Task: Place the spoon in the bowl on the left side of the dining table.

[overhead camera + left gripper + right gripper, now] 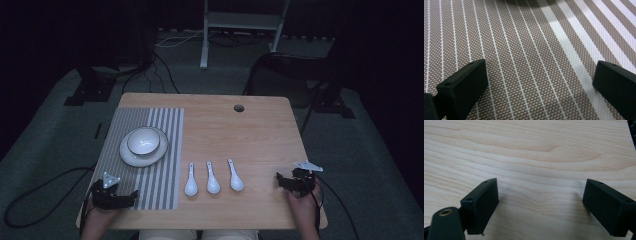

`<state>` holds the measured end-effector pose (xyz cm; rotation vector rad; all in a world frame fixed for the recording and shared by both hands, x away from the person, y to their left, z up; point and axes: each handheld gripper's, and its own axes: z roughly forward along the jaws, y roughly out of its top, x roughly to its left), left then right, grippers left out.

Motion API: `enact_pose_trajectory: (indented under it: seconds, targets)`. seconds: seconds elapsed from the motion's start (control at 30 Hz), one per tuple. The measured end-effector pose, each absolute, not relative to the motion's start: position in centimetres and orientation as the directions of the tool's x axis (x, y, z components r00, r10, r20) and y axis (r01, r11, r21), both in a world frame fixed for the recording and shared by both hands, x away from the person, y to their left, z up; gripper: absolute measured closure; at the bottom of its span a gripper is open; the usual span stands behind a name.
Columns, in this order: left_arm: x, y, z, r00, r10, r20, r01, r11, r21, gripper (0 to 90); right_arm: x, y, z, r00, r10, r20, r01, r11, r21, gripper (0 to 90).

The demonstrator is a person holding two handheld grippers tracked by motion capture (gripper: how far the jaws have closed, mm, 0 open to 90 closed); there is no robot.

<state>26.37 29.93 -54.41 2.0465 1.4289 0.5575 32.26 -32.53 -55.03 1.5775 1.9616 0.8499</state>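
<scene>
right gripper (281, 181) rests wide open and empty on the table (260, 130); nearest spoon (235, 176) lies just to its left, handle pointing away from the person. left gripper (131, 198), also open and empty, sits over the striped mat (165, 150), farther from that spoon.

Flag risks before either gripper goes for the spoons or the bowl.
1. Three spoons lie close side by side; open jaws closing on one may nudge its neighbour.
2. The bowl sits loose on the plate; a push could slide it.
3. The left gripper rests on the placemat; dragging could shift the placemat and the dishes on it.
</scene>
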Motion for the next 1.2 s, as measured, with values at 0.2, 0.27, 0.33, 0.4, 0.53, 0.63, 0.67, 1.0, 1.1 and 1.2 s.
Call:
enact_pose_trajectory:
  seconds: [0.2, 0.27, 0.33, 0.4, 0.53, 0.63, 0.67, 1.0, 1.1, 1.2]
  targets:
    - [26.4, 30.4, -54.1, 0.365, 0.930, -0.037, 0.706, -0.250, 0.662, 0.0, 32.3, -32.5, -55.0, -0.220, 0.975, 0.014, 0.677, 0.143, 0.722, 12.7]
    - [26.4, 30.2, -54.0, 0.365, 0.930, -0.035, 0.707, -0.253, 0.660, 0.0, 32.3, -32.5, -55.0, -0.220, 0.975, 0.014, 0.677, 0.142, 0.722, 12.7]
    - [26.4, 29.9, -53.9, 0.374, 0.927, -0.033, 0.706, -0.262, 0.657, 0.0, 32.3, -32.5, -55.0, -0.220, 0.975, 0.014, 0.677, 0.142, 0.722, 12.7]
    - [26.4, 29.7, -53.8, 0.383, 0.923, -0.032, 0.700, -0.267, 0.663, 0.1, 32.3, -32.5, -55.0, -0.220, 0.975, 0.014, 0.677, 0.142, 0.722, 12.7]
    - [26.4, 29.3, -53.6, 0.400, 0.916, -0.029, 0.699, -0.285, 0.656, 0.1, 32.3, -32.5, -55.0, -0.220, 0.975, 0.014, 0.677, 0.143, 0.722, 12.7]
    - [26.4, 29.1, -53.7, 0.414, 0.909, -0.043, 0.702, -0.289, 0.651, 0.1, 32.3, -32.5, -55.0, -0.220, 0.975, 0.014, 0.677, 0.143, 0.722, 12.7]
    - [26.4, 29.0, -53.7, 0.417, 0.908, -0.040, 0.702, -0.294, 0.649, 0.1, 32.3, -32.5, -55.0, -0.220, 0.975, 0.014, 0.677, 0.143, 0.722, 12.7]
    - [26.3, 27.6, -53.7, 0.459, 0.888, -0.026, 0.688, -0.337, 0.643, 0.9, 32.3, -32.5, -55.0, -0.220, 0.975, 0.014, 0.677, 0.142, 0.722, 12.6]
    - [26.3, 27.2, -53.6, 0.469, 0.882, -0.035, 0.687, -0.339, 0.643, 0.9, 32.3, -32.5, -55.0, -0.220, 0.975, 0.014, 0.677, 0.143, 0.722, 12.6]
    - [26.4, 26.8, -53.6, 0.477, 0.878, -0.037, 0.685, -0.345, 0.642, 0.9, 32.3, -32.5, -55.0, -0.220, 0.975, 0.014, 0.677, 0.142, 0.722, 12.6]
